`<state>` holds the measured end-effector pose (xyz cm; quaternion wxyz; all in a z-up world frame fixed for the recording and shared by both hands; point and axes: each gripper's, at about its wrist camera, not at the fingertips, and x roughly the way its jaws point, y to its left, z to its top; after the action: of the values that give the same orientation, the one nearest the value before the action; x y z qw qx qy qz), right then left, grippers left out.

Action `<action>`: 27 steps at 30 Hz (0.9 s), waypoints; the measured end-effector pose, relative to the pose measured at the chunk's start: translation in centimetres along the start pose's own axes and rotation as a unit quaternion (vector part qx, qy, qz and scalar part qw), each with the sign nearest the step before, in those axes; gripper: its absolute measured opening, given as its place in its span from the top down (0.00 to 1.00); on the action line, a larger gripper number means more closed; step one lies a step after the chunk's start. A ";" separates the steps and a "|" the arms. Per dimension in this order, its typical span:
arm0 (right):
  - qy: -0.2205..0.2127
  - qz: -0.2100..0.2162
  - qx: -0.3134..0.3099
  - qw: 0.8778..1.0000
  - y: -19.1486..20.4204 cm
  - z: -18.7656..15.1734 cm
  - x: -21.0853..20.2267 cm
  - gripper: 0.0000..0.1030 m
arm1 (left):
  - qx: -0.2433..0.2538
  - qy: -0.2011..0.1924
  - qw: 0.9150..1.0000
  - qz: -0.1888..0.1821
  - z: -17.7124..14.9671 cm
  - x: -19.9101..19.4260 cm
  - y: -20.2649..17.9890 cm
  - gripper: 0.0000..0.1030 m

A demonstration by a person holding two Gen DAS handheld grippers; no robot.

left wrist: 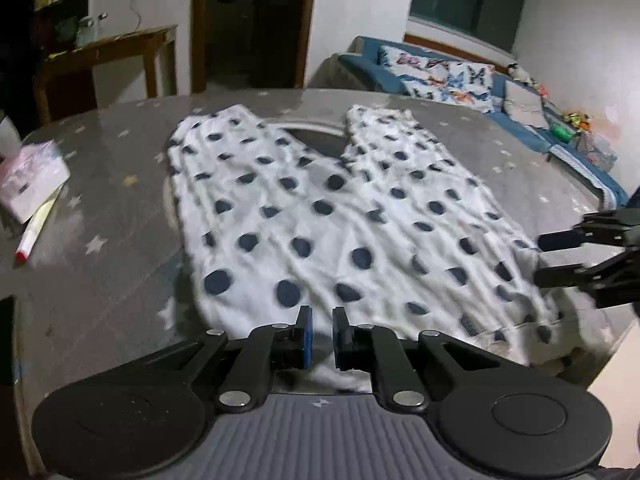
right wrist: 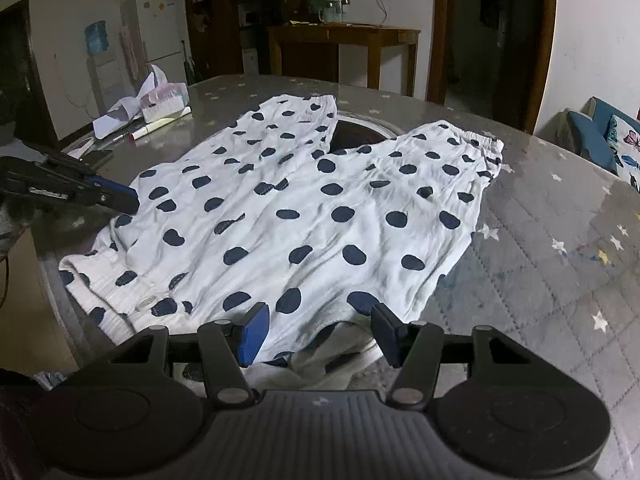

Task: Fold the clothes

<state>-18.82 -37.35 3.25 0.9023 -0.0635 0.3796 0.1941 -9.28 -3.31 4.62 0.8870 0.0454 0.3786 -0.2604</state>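
- Left gripper (left wrist: pixel 322 334): fingers narrowly parted over the waistband edge; grip on cloth cannot be told.
- Right gripper (right wrist: pixel 316 332): fingers spread wide, nothing held.
- Polka-dot trousers (right wrist: pixel 304 216): laid flat on table (right wrist: pixel 540 264), legs far.
- Sofa (left wrist: pixel 520 100): seen in left view chiefly.

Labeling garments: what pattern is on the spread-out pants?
White pants with dark navy polka dots; clearest in the right wrist view.

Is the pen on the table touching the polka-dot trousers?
Apart. In the left wrist view, the pen lies far left of the polka-dot trousers, with bare table plainly between them.
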 end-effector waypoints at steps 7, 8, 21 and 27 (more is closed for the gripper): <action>0.018 -0.009 -0.006 1.000 -0.3 -0.7 0.5 0.48 | 0.028 -0.001 0.999 -0.028 0.2 0.2 -2.2 0.86; 0.017 -0.011 -0.006 1.000 -0.3 -0.7 0.3 0.48 | 0.029 0.003 0.999 -0.029 0.0 0.4 -2.3 0.86; 0.009 0.027 -0.035 0.999 2.6 -0.5 0.7 0.48 | 0.032 0.031 0.999 -0.025 -1.7 0.7 -2.3 0.86; -0.005 0.025 -0.054 0.998 3.5 0.3 0.5 0.48 | 0.050 0.011 0.997 -0.058 -0.8 0.4 -4.5 0.85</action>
<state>-19.65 -33.92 3.24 0.8946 -0.1017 0.3651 0.2368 -11.76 -7.12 4.26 0.8630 0.0704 0.3766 -0.3292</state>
